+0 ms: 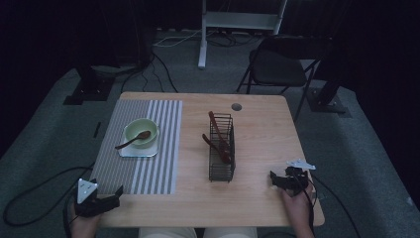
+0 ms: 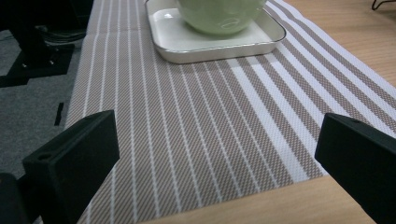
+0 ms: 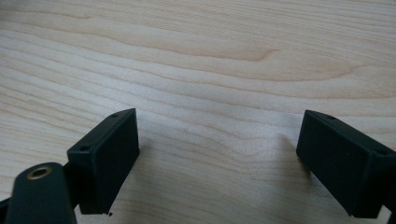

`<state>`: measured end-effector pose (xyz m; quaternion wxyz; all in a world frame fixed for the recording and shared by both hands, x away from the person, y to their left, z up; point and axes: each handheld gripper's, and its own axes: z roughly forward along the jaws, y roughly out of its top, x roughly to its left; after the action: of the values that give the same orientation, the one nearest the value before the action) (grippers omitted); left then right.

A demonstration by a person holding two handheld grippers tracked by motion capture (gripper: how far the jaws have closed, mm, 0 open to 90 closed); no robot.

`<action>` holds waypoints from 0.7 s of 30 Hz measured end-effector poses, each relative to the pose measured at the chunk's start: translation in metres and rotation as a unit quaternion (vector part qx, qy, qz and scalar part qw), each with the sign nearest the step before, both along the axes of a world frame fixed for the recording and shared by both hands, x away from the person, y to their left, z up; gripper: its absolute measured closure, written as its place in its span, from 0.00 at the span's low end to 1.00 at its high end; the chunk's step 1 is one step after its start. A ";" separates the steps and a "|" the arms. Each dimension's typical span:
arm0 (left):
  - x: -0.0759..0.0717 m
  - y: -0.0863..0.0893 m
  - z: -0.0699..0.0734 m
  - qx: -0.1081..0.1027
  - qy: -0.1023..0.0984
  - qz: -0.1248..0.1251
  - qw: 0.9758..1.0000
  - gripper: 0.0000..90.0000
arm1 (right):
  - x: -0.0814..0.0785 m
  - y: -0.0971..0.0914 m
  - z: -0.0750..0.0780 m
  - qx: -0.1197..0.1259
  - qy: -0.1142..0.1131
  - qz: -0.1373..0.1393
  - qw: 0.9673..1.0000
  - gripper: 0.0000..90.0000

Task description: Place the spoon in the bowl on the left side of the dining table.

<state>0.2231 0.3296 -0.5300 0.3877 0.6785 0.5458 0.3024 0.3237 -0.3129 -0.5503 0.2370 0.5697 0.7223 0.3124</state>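
High view | left gripper [image 1: 106, 198] wide apart, near striped mat [image 1: 148, 168] | right gripper [image 1: 281, 179] wide apart, empty

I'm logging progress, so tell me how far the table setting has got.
Looks done: one wooden spoon lies in the green bowl on the white tray, on the striped mat. In hand: nothing; the left gripper and right gripper rest at the near edge, jaws open. Possibly left: two wooden utensils standing in the wire basket.
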 end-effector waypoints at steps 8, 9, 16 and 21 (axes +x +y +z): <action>-0.014 0.018 -0.008 0.025 0.004 0.007 1.000 0.00 | 0.000 0.000 0.000 0.000 0.000 0.000 1.000 0.14; -0.016 0.020 -0.008 0.027 0.003 0.008 1.000 0.00 | 0.000 0.000 0.000 0.000 0.000 0.000 1.000 0.14; -0.024 0.029 -0.011 0.020 0.005 0.020 1.000 0.00 | 0.000 0.000 0.000 0.000 0.000 0.000 1.000 0.14; -0.030 0.034 -0.013 0.006 -0.003 0.034 0.999 0.00 | 0.000 0.000 0.000 0.000 0.000 0.000 1.000 0.14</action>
<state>0.1932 0.3639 -0.5431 0.3751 0.6605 0.5658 0.3208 0.3238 -0.3129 -0.5503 0.2371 0.5695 0.7224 0.3124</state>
